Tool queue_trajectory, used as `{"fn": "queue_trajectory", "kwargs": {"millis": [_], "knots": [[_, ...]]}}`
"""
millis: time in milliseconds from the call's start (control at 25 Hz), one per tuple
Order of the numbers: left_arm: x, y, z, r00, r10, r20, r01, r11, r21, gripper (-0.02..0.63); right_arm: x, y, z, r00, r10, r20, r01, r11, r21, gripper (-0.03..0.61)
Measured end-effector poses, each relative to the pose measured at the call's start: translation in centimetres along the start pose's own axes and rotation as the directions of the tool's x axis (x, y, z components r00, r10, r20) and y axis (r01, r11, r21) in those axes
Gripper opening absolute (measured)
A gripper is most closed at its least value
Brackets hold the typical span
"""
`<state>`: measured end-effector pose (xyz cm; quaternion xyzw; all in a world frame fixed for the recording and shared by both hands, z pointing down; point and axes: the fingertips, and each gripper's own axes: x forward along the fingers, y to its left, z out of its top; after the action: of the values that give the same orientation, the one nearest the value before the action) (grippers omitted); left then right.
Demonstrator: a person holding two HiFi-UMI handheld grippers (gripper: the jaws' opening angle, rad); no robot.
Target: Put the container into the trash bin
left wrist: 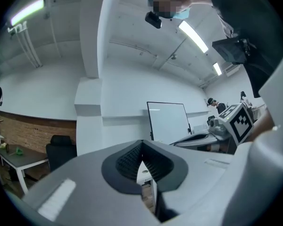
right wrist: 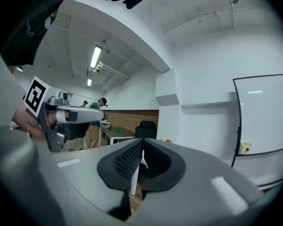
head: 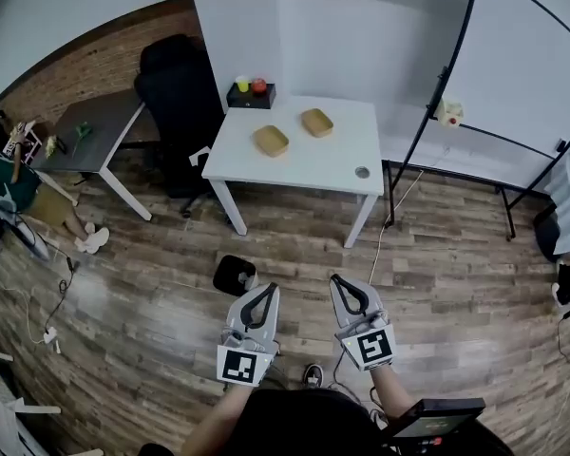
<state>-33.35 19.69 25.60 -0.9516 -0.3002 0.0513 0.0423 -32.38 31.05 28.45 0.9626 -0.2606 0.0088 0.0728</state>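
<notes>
Left gripper and right gripper, low in frame, held jaws closed on nothing, while a tan container and its twin sat on the worktop at upper centre, seemingly light and thin-walled, best pinched at the rim.

— What does the head view cut off?
— A seated person at the left edge, and the wearer's forearms at the bottom.
— And too small to name?
— The small round thing on the white bench, and the yellow and red items on the black box. Whether the black round object on the floor beside the left gripper is a bin cannot be told.
— In the gripper views?
— The fingers hide all but a sliver of the bench.
</notes>
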Motion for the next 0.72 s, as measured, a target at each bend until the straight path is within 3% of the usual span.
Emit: {"fn": "queue_trajectory", "kwargs": {"millis": [400, 720], "knots": [[5.8, 11.0, -2.8, 0.999, -0.045, -0.008, 0.044, 0.998, -0.041, -0.003, 12.6, 0.4, 0.9, 0.998, -0.027, -0.052, 0.026, 0.999, -0.02, 0.034], [11.8, 16.7, -4.9, 0.992, -0.124, 0.001, 0.124, 0.991, -0.058, -0.003, 20.9, -1.1, 0.4, 0.994, -0.056, -0.089, 0.052, 0.998, -0.047, 0.072]]}}
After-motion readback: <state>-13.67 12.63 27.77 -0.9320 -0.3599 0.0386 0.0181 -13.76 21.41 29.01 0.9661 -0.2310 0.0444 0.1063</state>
